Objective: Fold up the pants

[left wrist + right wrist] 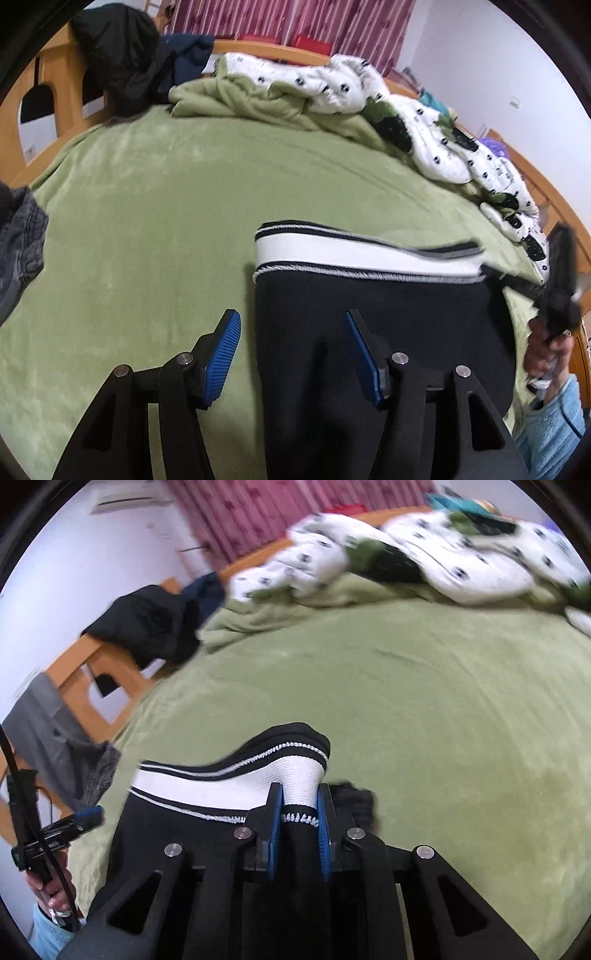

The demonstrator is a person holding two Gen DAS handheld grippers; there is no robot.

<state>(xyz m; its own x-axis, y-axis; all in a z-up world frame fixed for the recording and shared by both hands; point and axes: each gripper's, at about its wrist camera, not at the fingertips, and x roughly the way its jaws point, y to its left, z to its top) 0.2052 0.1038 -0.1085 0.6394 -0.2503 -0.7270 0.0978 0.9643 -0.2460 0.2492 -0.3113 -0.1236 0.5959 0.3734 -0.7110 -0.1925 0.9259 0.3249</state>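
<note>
In the left wrist view, the black pants (pixel 369 332) are lying on the green bed blanket (pixel 147 240), occupying the near right part of the scene, their white waistband (pixel 351 258) with thin black-and-white striped edges running across the far end of the garment. The left gripper (pixel 291 354) is hovering with its blue-padded fingers (pixel 221 358) spread wide and gripping nothing, one finger over the blanket, the other over the black cloth. The fabric is looking soft, light and limp, so it is likely sagging wherever it is unsupported; the thick knit waistband is the firmest place to take hold, and the free left corner of it seems the sensible spot. A grey garment (pixel 18 240) is sitting at the left edge, and a rumpled white quilt (pixel 406 122) is lying along the far side.

In the right wrist view, the right gripper (pixel 299 812) is clenching the waistband's right corner, bunching the white knit upward between its pads, while the left end is lying flat, though blurred
</note>
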